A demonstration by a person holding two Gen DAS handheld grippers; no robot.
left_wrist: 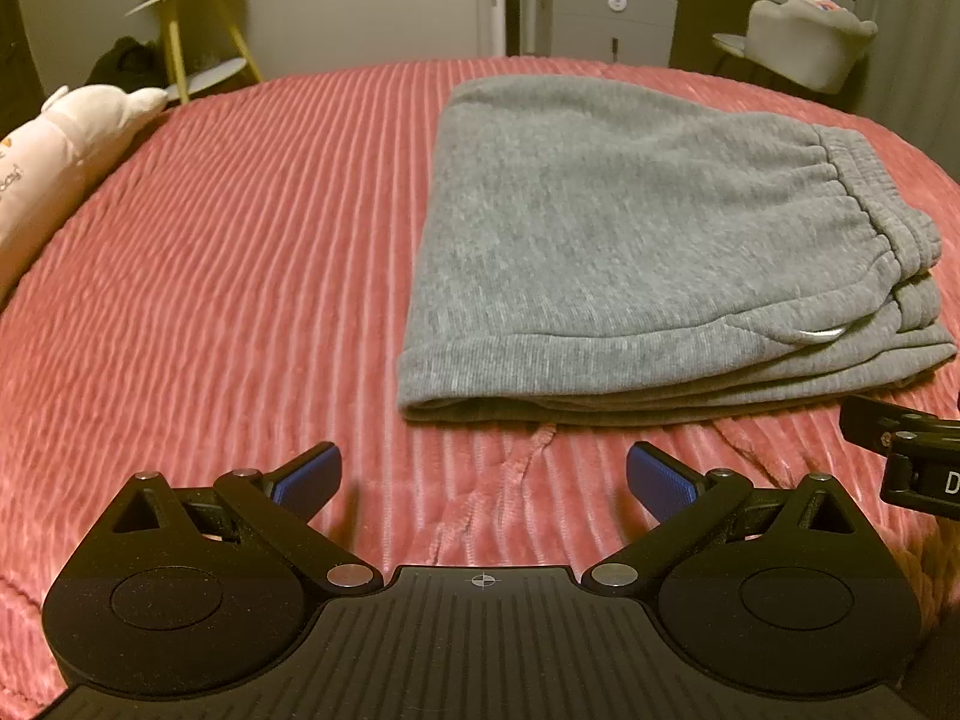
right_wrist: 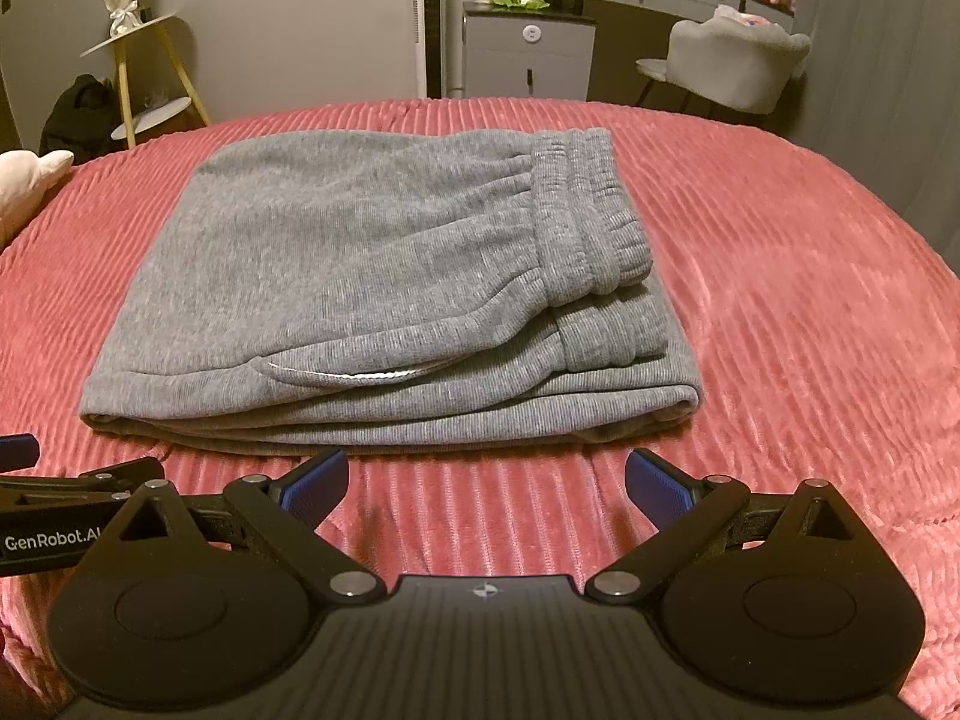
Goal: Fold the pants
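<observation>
Grey sweatpants (left_wrist: 630, 240) lie folded into a thick rectangular stack on the pink ribbed bedspread (left_wrist: 210, 276). In the right wrist view the pants (right_wrist: 360, 276) fill the middle, with the elastic waistband (right_wrist: 576, 210) on top at the right and a pocket opening facing me. My left gripper (left_wrist: 483, 480) hovers just short of the stack's near left corner, open, with nothing between its blue pads. My right gripper (right_wrist: 486, 483) hangs in front of the stack's near edge, open and empty as well. Each view catches part of the other gripper at its side.
A white plush pillow (left_wrist: 66, 144) lies at the bed's left edge. Beyond the bed stand a yellow-legged side table (right_wrist: 144, 78), a grey cabinet (right_wrist: 528, 54) and a pale chair (right_wrist: 732, 66). Bare bedspread (right_wrist: 810, 300) stretches left and right of the pants.
</observation>
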